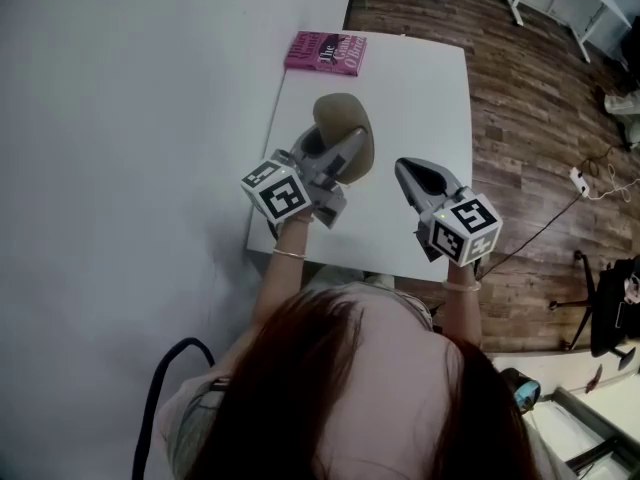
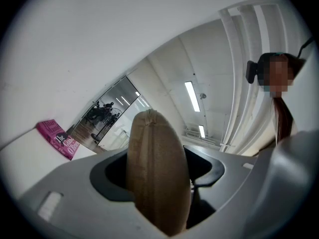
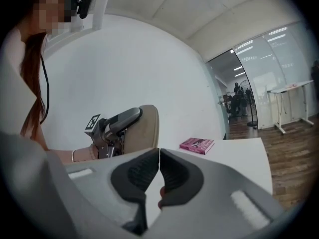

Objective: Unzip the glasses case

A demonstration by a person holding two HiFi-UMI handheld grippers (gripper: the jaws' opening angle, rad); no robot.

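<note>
Jaws of left gripper (image 1: 342, 156) clamp the tan oval fabric glasses case (image 1: 343, 116); right gripper (image 1: 407, 171) jaws together

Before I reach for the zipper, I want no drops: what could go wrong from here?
1. The left gripper clamps the rounded glasses case edge-on, apparently lifted off the table; a zipper tug may twist it free.
2. The right gripper is shut and apart from the case; the zipper pull shows in no view, so it may pinch fabric instead.
</note>
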